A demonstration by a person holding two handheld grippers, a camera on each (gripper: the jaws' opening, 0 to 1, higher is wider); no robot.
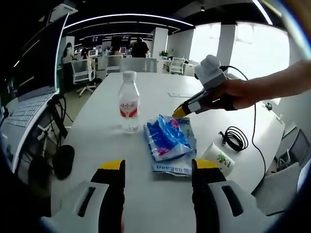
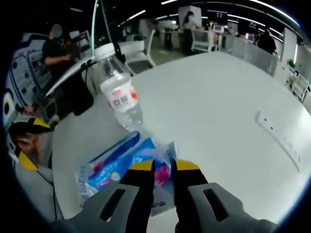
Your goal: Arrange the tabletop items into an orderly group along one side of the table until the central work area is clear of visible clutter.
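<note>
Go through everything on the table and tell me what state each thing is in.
Water bottle: upright, capped.
Blue packet: lying flat.
Paper cup: on its side.
Black cable: coiled.
Left hand-held gripper: open.
Right hand-held gripper: nearly closed, over the packet.

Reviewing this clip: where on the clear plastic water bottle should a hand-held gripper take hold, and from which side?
Grip the clear plastic water bottle across its body at the red-and-white label, coming in level from the side. It stands upright, apart from the blue plastic packet, and its round, slim body probably fits between the jaws. The narrow white cap gives less surface.
</note>
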